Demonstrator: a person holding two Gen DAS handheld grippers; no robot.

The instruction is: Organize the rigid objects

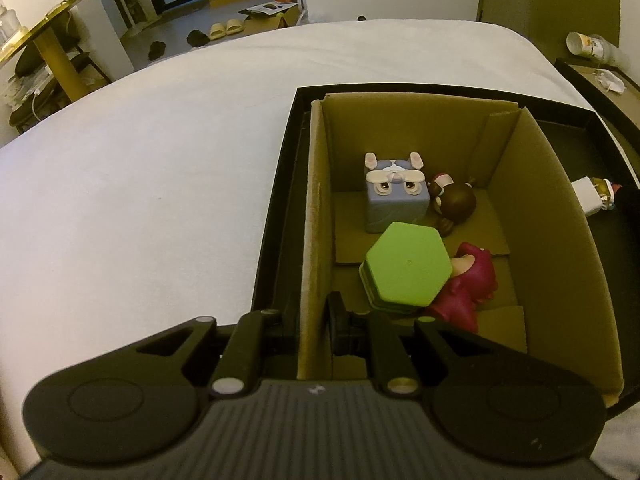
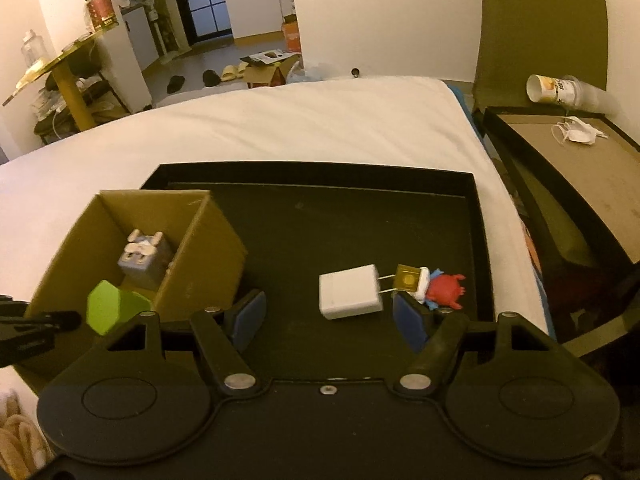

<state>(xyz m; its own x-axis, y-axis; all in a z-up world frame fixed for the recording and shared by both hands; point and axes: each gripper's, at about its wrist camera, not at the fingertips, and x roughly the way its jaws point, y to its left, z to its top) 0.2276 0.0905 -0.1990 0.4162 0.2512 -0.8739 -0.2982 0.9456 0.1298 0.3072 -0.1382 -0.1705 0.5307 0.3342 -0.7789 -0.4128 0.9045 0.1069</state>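
The left gripper clamps the cardboard box by its near wall, probably to steady it on the black tray while toys go in. Inside lie a green hexagonal piece, a grey cube-faced toy at its 12 o'clock and a magenta figure, half buried at 3 o'clock. The right gripper hangs with jaws apart, empty, the white charger at 12 o'clock on the tray. A red figure beyond is partly hidden behind one pad.

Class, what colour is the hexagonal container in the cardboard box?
Green hexagonal container, clearest in the left wrist view.
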